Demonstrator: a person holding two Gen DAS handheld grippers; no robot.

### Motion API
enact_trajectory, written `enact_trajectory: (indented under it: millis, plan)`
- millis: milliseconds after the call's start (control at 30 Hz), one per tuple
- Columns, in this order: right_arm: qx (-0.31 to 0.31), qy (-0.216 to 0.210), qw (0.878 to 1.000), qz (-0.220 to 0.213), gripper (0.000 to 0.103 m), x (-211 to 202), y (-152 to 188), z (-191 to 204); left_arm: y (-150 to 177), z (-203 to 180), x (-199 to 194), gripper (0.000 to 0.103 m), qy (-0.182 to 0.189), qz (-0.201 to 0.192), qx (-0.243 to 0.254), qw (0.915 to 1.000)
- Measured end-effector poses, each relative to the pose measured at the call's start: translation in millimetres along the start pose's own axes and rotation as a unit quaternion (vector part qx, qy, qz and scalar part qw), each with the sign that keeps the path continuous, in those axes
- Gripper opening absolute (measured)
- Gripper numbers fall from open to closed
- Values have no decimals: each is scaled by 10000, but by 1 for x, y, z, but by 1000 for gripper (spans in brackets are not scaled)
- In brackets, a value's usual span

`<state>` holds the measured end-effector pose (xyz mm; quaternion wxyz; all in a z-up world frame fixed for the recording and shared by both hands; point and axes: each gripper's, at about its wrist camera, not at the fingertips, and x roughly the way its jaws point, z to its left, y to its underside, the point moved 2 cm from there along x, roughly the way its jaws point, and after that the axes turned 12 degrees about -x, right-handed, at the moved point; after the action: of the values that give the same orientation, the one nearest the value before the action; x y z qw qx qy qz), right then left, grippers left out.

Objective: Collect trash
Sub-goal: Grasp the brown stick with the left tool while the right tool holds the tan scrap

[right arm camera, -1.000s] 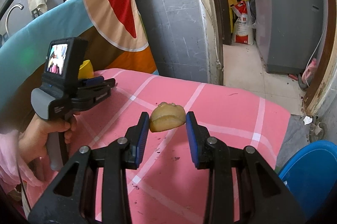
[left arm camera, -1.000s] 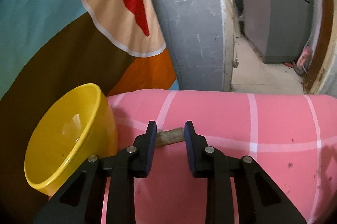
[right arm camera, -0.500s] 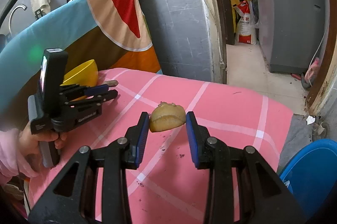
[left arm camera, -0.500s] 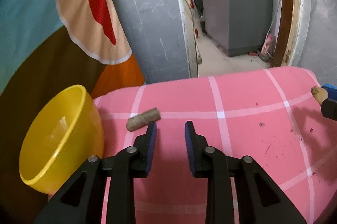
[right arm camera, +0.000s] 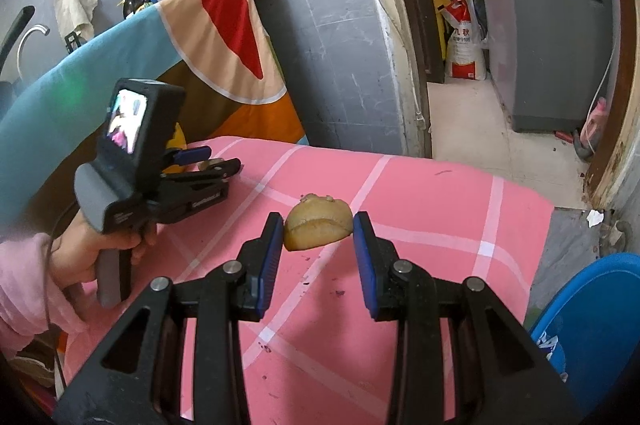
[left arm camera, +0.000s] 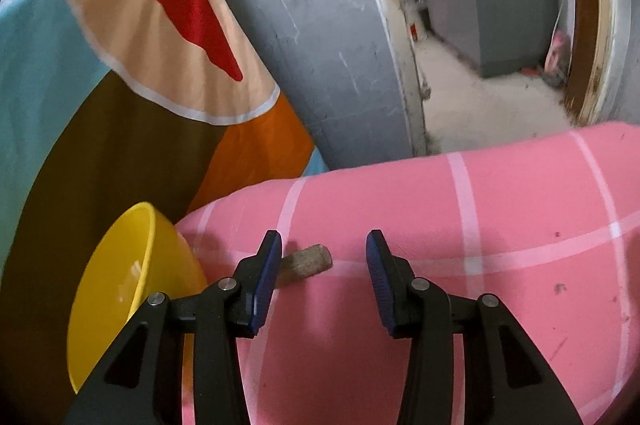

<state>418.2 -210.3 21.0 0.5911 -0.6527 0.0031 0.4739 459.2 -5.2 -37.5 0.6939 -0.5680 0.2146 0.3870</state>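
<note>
Two grippers were mine: the right gripper (right arm camera: 318,231) pinched a tan bread scrap (right arm camera: 318,229) above the pink checked cloth (right arm camera: 420,209), while the left gripper (left arm camera: 324,257) was opening its jaws, a brown stick-like scrap (left arm camera: 308,261) lying on the cloth beside its left finger. Beside them sat a yellow bowl (left arm camera: 120,289), and past the grey tiled wall (left arm camera: 320,25) a doorway (left arm camera: 488,97) opened.

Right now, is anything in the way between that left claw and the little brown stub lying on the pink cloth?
Nothing visible blocks it. The left gripper is opening, and the brown stub lies on the pink cloth just beyond its left-hand finger, untouched. The yellow bowl sits off to the side.
</note>
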Motion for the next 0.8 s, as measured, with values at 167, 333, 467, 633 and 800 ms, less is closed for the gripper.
enact_trajectory:
  millis: [167,333,467,633,800]
  plan:
    - [18,20,10000,2,44,-1,1,-1,3,5,5,24,-170,163,274,9993]
    - [-34,34,10000,13,44,-3,1,1,25,13,-13,20,132,44,399,9991]
    - [-72,40,10000,31,44,-2,0,3,45,26,-27,16,714,174,181,9971]
    - [-176,1,9998,38,44,-4,1,13,60,36,-49,16,1179,54,-142,9929]
    - [-248,42,9997,41,44,-1,2,18,55,34,-49,27,1095,24,-777,9909]
